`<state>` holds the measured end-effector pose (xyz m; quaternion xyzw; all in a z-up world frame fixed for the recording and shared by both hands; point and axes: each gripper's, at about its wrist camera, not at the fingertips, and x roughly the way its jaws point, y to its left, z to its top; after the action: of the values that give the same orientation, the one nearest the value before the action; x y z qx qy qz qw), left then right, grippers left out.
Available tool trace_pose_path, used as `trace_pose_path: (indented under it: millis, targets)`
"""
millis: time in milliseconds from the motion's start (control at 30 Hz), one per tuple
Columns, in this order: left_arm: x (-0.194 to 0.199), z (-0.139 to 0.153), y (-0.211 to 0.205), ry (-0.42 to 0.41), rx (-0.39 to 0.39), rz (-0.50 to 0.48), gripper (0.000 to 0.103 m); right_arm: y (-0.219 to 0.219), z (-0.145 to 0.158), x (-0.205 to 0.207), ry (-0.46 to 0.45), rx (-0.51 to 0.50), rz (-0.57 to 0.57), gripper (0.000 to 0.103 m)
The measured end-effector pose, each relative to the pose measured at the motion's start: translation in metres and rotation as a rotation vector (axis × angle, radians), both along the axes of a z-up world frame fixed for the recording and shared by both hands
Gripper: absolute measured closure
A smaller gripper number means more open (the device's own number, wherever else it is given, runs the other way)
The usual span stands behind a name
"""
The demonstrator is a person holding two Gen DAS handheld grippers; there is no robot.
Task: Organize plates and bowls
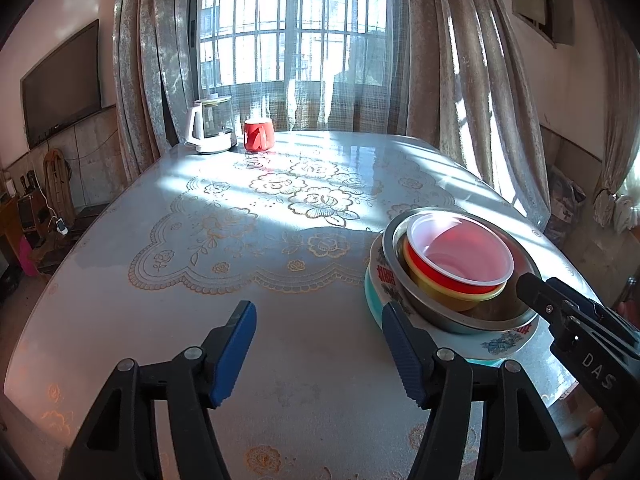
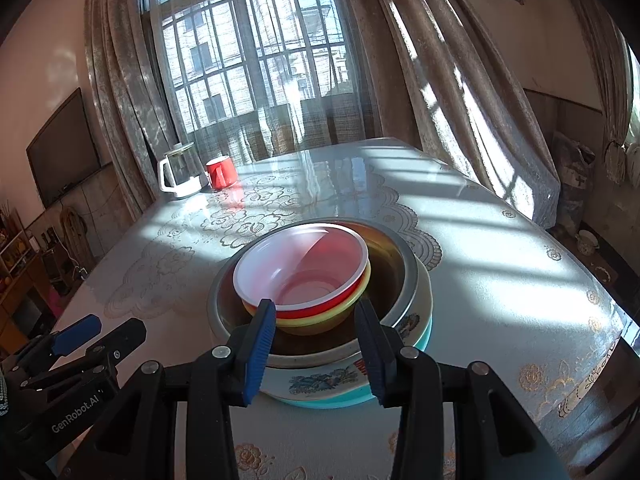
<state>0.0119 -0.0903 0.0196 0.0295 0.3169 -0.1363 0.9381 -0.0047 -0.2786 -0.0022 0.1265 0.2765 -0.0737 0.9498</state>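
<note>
A stack stands on the table: a red bowl with a white inside (image 2: 304,268) (image 1: 456,252) nests in a yellow bowl (image 2: 320,318) (image 1: 448,292), inside a steel bowl (image 2: 396,264) (image 1: 500,312), on a flowered plate (image 2: 320,380) (image 1: 504,340) over a teal plate (image 2: 344,398) (image 1: 372,300). My right gripper (image 2: 316,320) is open and empty, its fingers just above the stack's near rim. My left gripper (image 1: 320,344) is open and empty over bare table, left of the stack. It also shows at the lower left of the right wrist view (image 2: 100,332).
A white kettle (image 1: 210,124) (image 2: 180,176) and a red mug (image 1: 259,135) (image 2: 221,172) stand at the table's far left corner. The table's lace-patterned cover (image 1: 240,220) spreads out left of the stack. Curtains and a window lie beyond.
</note>
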Motion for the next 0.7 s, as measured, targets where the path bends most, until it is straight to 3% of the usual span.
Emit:
trace_pose_path:
  millis: [700]
  targets:
    - [-0.0020, 0.0029, -0.0016, -0.008, 0.010, -0.012, 0.034, 0.0013, -0.0015, 0.0012, 0.004, 0.004, 0.003, 0.061]
